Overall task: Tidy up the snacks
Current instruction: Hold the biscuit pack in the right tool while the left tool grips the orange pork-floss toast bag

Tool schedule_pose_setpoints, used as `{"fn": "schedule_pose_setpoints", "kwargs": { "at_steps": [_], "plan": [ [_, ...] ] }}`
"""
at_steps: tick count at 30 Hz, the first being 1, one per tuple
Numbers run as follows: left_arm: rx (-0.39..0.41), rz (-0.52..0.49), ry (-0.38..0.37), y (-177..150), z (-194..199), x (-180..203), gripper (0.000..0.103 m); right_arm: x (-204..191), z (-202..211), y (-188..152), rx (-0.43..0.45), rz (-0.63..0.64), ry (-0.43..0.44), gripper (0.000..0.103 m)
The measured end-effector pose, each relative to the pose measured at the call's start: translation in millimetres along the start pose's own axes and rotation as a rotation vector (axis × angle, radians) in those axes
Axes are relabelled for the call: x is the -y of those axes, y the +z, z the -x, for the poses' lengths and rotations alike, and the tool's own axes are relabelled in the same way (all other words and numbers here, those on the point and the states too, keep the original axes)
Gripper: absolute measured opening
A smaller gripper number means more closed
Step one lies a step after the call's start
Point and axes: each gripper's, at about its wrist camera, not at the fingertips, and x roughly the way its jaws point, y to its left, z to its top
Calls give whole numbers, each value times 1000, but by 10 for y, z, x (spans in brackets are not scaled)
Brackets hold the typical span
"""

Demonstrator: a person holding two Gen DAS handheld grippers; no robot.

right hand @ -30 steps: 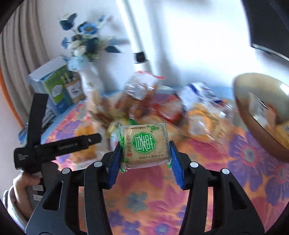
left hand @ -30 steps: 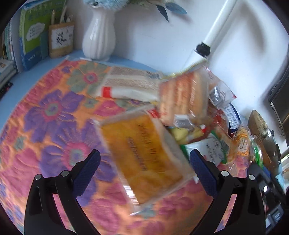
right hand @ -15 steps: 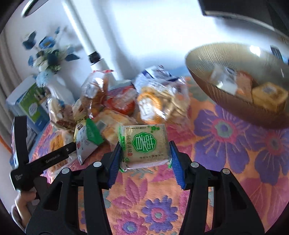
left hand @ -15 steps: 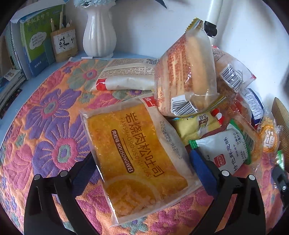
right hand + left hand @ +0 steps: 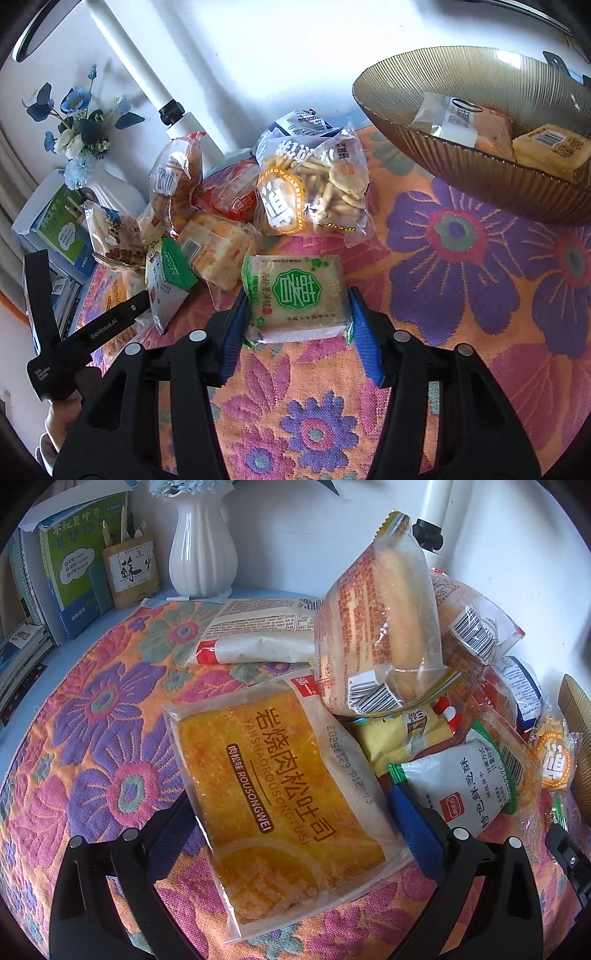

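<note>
The orange toast packet (image 5: 284,797) lies over the left gripper's (image 5: 295,812) left pad, hiding it. Behind the right gripper (image 5: 295,317), the ribbed bowl (image 5: 480,173) is cut off at the picture's right edge. The biscuit bag (image 5: 314,188) covers most of a blue-and-white packet (image 5: 295,123) behind it.

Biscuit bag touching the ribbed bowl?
Apart. The right wrist view shows bare floral cloth between the biscuit bag and the ribbed bowl.

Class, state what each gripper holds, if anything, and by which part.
Right gripper: green-label snack packet, its side edges between the opening jaws. Left gripper: nothing; it straddles the orange toast packet.
</note>
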Motion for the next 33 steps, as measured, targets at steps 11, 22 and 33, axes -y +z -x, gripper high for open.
{"fn": "schedule_pose_setpoints", "kwargs": {
  "at_steps": [11, 22, 33],
  "plan": [
    [0, 0, -1, -2, -3, -1, 98, 1, 0, -3, 0, 1, -2, 55],
    [0, 0, -1, -3, -5, 1, 98, 3, 18, -8, 0, 2, -3, 55],
    [0, 0, -1, -5, -4, 3, 98, 0, 3, -11, 3, -1, 3, 55]
  ]
}}
